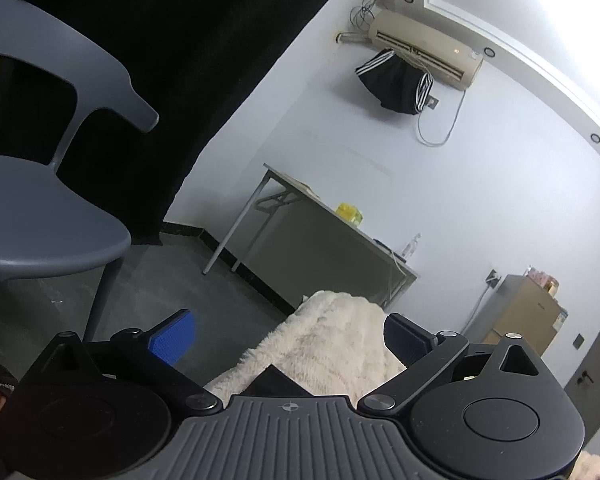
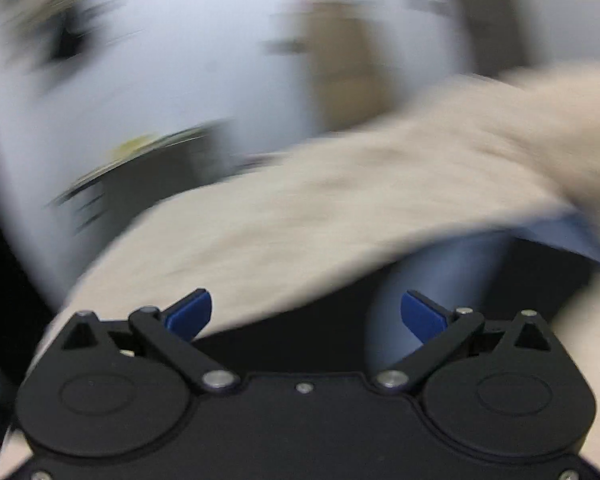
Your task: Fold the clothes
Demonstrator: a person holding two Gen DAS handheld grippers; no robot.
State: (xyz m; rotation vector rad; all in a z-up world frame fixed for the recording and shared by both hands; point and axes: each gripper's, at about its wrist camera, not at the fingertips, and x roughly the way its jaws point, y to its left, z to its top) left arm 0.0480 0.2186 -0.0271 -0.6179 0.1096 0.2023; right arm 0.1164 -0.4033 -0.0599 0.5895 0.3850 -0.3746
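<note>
A cream fluffy garment (image 1: 328, 344) lies between the blue pads of my left gripper (image 1: 288, 336), whose jaws stand wide apart and do not clamp it. In the right wrist view the same cream garment (image 2: 320, 216) stretches across the frame, strongly blurred by motion. My right gripper (image 2: 306, 312) is open with its blue fingertips (image 2: 190, 314) wide apart; the fabric lies just beyond them, not pinched. A light blue lining or cloth (image 2: 568, 232) shows under the garment at the right.
A grey plastic chair (image 1: 40, 208) stands at the left before a black curtain (image 1: 172, 60). A folding table (image 1: 324, 224) stands by the white wall, a brown cabinet (image 1: 528, 308) to its right. Black shorts (image 1: 396, 84) hang from the air conditioner.
</note>
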